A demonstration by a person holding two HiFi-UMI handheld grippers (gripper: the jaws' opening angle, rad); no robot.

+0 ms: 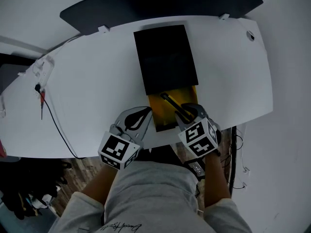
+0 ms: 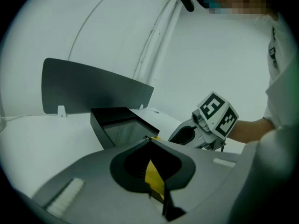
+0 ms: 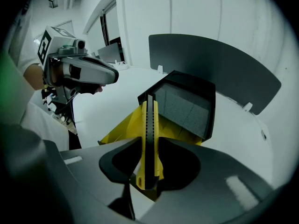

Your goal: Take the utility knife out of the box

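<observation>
Left of the box (image 1: 165,57) I have bare counter (image 1: 97,86) out to a cable (image 1: 52,114) near that end. Right of the box it is bare to the edge. Behind the box a dark panel (image 1: 160,4) stands upright and blocks that side. In front of the box it is tight: the left gripper (image 1: 146,114), jaws on the tray (image 1: 163,115), and the right gripper (image 1: 188,111), jaws on the knife (image 1: 173,105), sit close together.

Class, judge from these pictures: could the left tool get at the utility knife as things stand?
Probably not. The left tool is shut on the edge of the yellow tray, so it is occupied, and the utility knife is already clamped in the right tool.
</observation>
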